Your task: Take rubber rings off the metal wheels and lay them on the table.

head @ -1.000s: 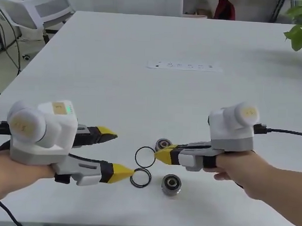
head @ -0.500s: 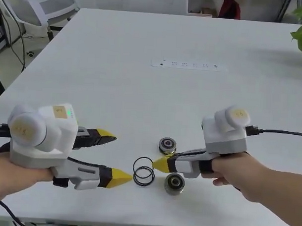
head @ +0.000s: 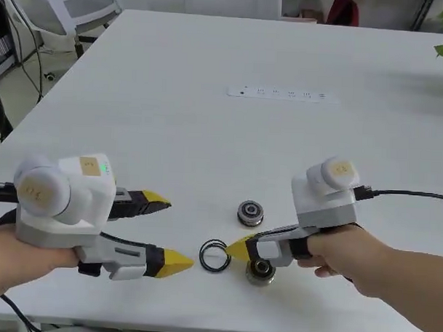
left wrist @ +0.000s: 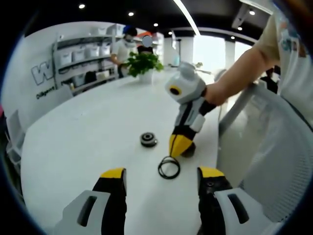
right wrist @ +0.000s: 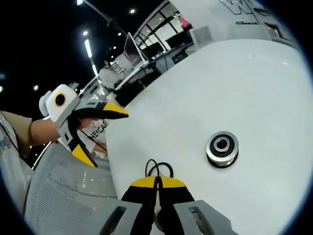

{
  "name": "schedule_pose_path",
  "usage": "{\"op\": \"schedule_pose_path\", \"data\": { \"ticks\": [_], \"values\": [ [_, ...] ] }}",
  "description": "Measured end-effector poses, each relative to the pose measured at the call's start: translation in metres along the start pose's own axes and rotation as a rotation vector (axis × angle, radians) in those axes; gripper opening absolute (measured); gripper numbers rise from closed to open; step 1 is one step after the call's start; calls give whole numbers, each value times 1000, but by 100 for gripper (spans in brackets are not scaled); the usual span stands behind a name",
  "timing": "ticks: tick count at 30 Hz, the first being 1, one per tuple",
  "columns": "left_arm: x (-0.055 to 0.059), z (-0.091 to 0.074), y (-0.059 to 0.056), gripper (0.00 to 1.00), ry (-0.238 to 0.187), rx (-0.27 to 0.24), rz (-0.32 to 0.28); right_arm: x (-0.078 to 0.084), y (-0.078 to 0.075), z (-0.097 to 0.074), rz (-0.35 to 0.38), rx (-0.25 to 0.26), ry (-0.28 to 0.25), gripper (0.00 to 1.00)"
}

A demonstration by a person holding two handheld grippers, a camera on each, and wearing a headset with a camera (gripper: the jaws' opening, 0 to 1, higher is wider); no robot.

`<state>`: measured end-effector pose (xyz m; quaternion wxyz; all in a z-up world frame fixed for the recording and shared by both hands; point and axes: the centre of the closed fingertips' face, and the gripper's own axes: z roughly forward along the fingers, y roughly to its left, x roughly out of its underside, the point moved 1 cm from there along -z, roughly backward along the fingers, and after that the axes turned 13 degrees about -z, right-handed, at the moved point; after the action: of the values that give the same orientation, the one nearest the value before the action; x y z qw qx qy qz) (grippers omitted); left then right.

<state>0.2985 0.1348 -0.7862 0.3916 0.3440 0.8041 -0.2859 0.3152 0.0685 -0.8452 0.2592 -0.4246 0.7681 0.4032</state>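
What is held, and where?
Left hand-held gripper: nothing. Right hand-held gripper: shut at the rubber rings' edge; a pinch cannot be told.

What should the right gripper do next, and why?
Probably lift the right gripper away toward the far wheel: its jaws are shut, two rubber rings already lie on the table, and that wheel's rim looks dark, perhaps a ring.

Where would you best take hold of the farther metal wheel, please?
Across its outer rim, coming down from above: the farther metal wheel seems to lie flat on the table with open space all round, so the jaws can straddle the round edge.
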Motion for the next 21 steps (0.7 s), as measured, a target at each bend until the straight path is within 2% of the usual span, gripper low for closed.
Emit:
{"op": "schedule_pose_path", "data": {
  "ticks": [21],
  "values": [
    [-1,4,0,59,13,2,4,4,-8,0,-3,30,18,0]
  ]
}}
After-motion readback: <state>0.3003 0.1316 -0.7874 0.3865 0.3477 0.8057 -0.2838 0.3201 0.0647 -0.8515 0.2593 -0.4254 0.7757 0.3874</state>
